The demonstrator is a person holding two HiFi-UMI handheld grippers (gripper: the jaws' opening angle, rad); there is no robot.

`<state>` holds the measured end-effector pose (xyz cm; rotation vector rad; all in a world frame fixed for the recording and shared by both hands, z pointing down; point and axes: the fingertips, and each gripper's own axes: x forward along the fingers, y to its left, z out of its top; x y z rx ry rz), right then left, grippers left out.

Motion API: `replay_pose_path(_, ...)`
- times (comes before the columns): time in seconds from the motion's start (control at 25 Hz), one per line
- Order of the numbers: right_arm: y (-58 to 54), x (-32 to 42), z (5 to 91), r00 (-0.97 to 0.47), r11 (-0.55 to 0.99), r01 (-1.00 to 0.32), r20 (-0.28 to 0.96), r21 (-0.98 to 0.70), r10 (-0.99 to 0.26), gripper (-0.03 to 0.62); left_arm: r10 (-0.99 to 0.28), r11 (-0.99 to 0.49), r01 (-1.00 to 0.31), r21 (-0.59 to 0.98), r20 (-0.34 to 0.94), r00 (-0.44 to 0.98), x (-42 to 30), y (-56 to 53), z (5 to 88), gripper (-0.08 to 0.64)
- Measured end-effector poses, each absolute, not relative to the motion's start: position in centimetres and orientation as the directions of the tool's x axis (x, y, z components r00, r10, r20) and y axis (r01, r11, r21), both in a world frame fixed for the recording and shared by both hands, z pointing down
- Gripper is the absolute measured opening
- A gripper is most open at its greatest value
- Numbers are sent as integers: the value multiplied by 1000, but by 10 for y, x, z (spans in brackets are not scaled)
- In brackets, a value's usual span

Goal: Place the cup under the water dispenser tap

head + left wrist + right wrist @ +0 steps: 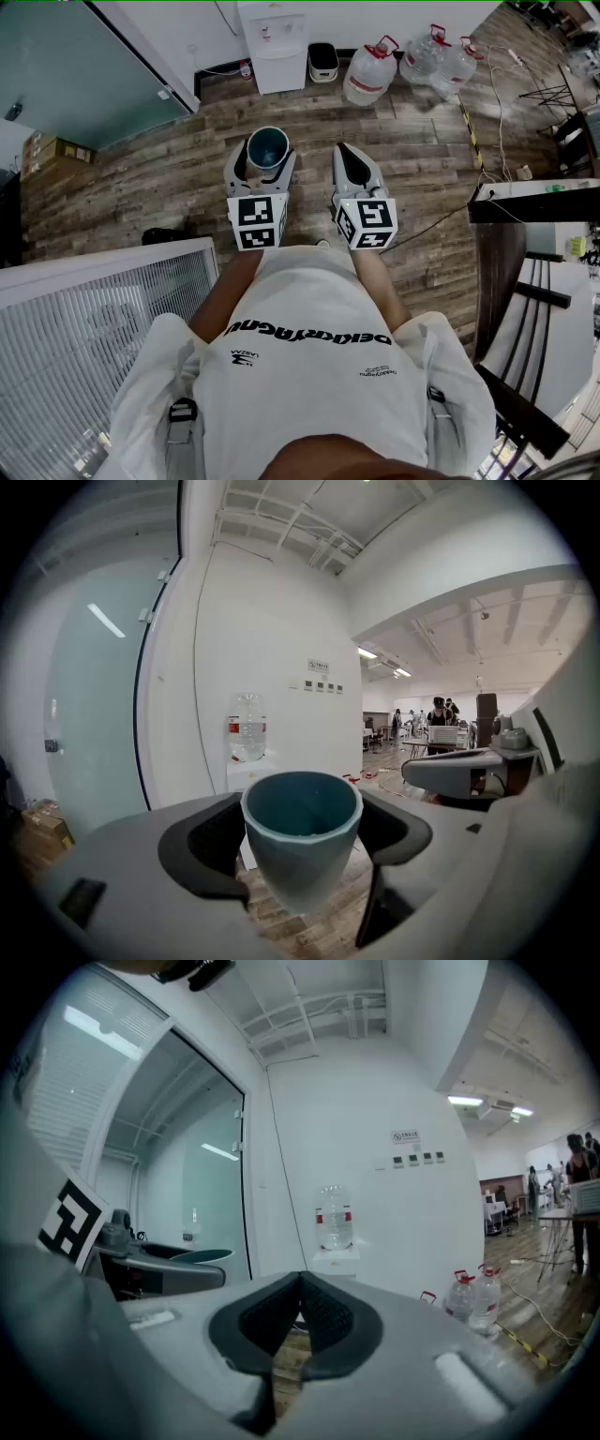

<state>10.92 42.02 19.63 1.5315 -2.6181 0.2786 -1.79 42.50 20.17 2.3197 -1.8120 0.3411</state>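
A teal cup [268, 148] stands upright between the jaws of my left gripper [264, 159], which is shut on it; in the left gripper view the cup [302, 841] fills the gap between the dark pads. My right gripper [352, 167] hangs beside it, shut with nothing in it; in the right gripper view its pads [314, 1321] meet at the tips. The white water dispenser [274, 45] stands against the far wall, some way ahead across the wooden floor. Its bottle [247, 727] shows straight ahead of the cup, and the dispenser [335, 1227] also appears in the right gripper view.
A small black bin [322, 61] and several large water bottles [371, 71] stand on the floor right of the dispenser. A glass partition [75, 75] runs along the left. A white radiator cover [94, 328] is near left, a dark railing [525, 309] at right.
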Motion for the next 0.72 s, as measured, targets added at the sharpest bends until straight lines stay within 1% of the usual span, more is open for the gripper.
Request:
replay_pose_path(0.24,423,123,196,-513,498,-858,171,-123,-841,-2,-924,-235,-971,30,302,233,1,428,202,357)
replay_pose_path(0.72,427,165,213,-560,541,-828,193,-148,-805,-2,-909,-212,-977,26,361,207,52,443,221,359)
